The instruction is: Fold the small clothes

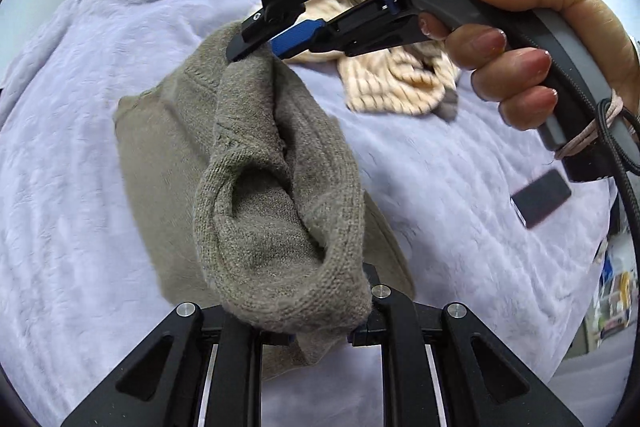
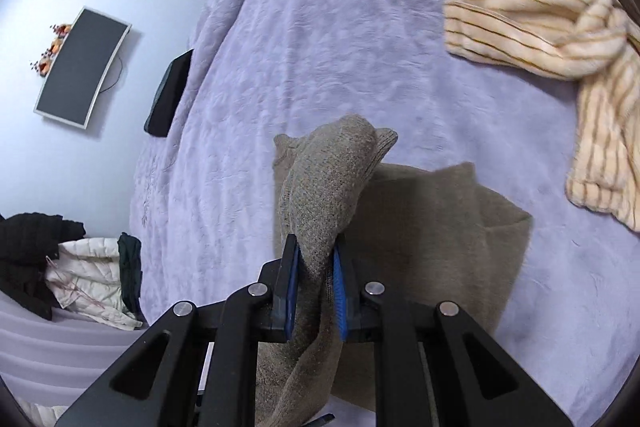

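Over a lavender plush blanket (image 2: pixel 320 27), at the far left of the right wrist view, a dark screen (image 2: pixel 82 67) hangs on the pale wall above a heap of black and white clothes (image 2: pixel 68 267). Toward the middle, the grey-brown knit garment (image 2: pixel 420 227) lies partly flat on the blanket — its coarse ribbed edge is gathered into a thick fold that rises into the right gripper (image 2: pixel 316 291), whose blue pads are closed tight on the knit. Right of it sprawls a crumpled cream striped garment (image 2: pixel 540 19). From the left wrist view, the same knit bunches into a loose tube, its near hem pinched in the closed left gripper (image 1: pixel 320 337), the far end clamped by the right one, which a hand (image 1: pixel 532 47) grips — the cloth sags between them above the blanket.
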Demonstrator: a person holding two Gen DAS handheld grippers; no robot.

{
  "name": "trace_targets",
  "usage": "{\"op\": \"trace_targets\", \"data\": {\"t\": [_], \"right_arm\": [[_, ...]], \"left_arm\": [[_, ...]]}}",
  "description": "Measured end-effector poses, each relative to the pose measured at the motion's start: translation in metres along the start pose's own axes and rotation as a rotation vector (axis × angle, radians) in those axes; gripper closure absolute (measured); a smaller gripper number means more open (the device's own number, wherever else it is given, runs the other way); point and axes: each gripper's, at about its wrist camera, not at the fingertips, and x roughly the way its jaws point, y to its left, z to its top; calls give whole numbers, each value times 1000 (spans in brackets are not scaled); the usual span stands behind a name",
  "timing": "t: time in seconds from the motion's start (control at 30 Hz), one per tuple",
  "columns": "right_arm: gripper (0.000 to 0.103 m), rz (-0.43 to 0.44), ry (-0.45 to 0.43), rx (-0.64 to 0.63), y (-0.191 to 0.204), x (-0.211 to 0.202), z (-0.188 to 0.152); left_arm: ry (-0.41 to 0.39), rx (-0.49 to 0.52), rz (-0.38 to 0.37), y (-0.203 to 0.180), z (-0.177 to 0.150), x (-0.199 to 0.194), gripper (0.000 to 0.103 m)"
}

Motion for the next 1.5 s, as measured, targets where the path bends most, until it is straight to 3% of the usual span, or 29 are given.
{"op": "trace_targets", "data": {"t": [0.2,0.4,0.47,0.57,0.6,0.63,0.67,0.73,0.8,0.83,0.87,1.03,1.1,1.17,1.23,1.4,1.5], "right_arm": [[86,-72,20,122,-91,27,-29],[82,-59,9,192,-124,43,-39],[64,-74,12,208,-125,39,-40],[58,-116,8,213,-121,20,-47],[58,-124,1,211,-120,11,-52],[58,-129,-8,209,-118,3,-57],[58,-133,-14,207,-114,-5,-63],[58,-129,-24,197,-104,-20,-79],[57,-107,-38,183,-92,-32,-95],[51,-89,-39,173,-84,-35,-104],[45,-83,-35,164,-79,-36,-112],[45,-98,31,113,-66,-13,-139],[50,-78,71,110,-64,-2,-145],[83,-89,89,97,-60,3,-149],[95,-124,91,93,-59,4,-155],[97,-189,102,212,-88,14,-184],[97,-170,113,291,-110,24,-204]], "left_arm": [[104,69,35,-36,-16,54,86],[129,88,75,-45,-23,58,85],[147,97,73,-47,-25,51,85],[154,62,41,-48,-29,37,85],[155,40,33,-46,-30,30,72],[150,16,31,-42,-31,22,47],[128,-9,39,-39,-32,12,37],[84,-31,48,-32,-34,-6,34],[96,-51,77,-23,-35,-14,34],[100,-71,97,-16,-35,-15,34],[106,-100,122,-6,-35,-16,34],[162,-245,197,37,-36,-5,34],[182,-270,215,52,-36,0,34],[192,-270,217,57,-39,1,34],[212,-240,227,59,-43,9,34],[275,-239,223,65,-61,28,34],[293,-252,211,66,-65,30,34]]}}
